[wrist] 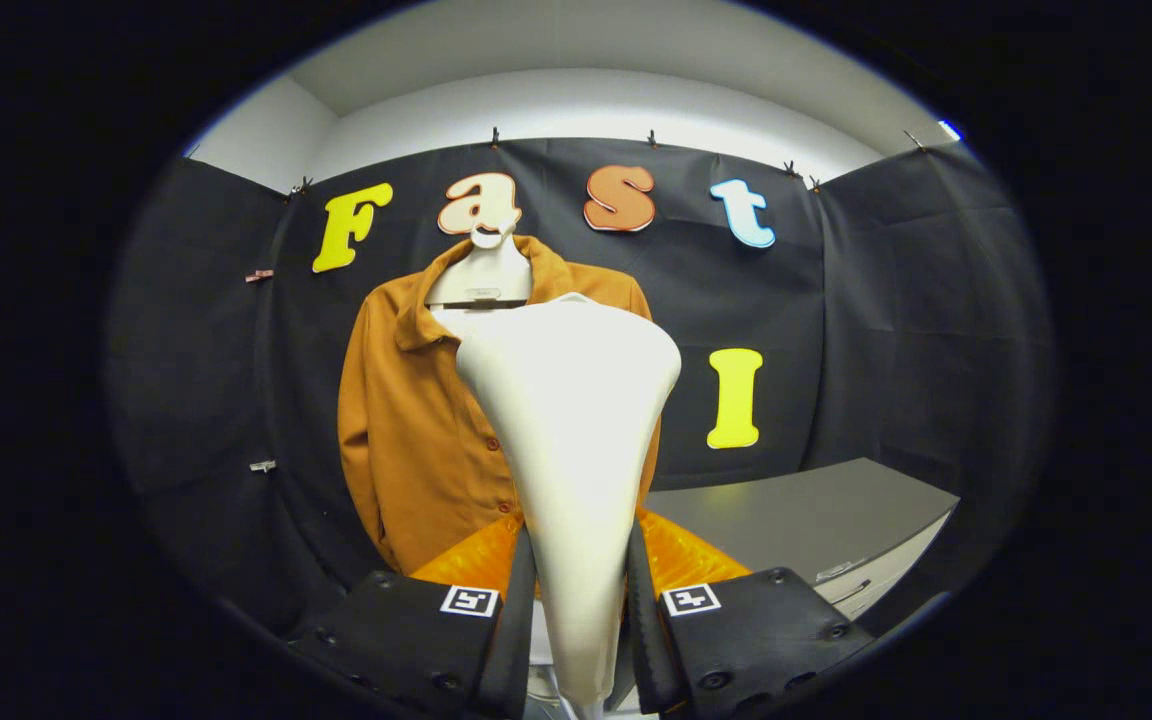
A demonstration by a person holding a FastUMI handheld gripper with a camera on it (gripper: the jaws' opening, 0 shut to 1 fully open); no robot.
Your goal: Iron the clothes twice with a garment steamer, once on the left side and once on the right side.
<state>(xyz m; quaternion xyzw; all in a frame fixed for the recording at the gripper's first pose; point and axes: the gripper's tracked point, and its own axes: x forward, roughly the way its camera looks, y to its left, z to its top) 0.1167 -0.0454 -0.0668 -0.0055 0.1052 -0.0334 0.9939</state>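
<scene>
Gripper view, near to far. The gripper [581, 600] has its jaws closed on the handle of a white garment steamer [574, 440], one finger pressed against each side of the narrow handle, so the tool is carried firmly with its wide head pointing forward and up. Held this way, the head faces the garment and can probably be swept down it without regripping. Just beyond the fingers, behind the steamer, hangs the orange shirt [406, 420], buttoned and spread on a white hanger [483, 280] against the booth's black wall; the hanging keeps the fabric flat and upright for steaming. The steamer's head covers the shirt's middle and right side, while the collar, one sleeve and the button row show beside it. Whether the head touches the cloth cannot be told. To the right, past the shirt, stands a grey table [816, 515] with a drawer handle [851, 590] on its front. No containers are visible.
</scene>
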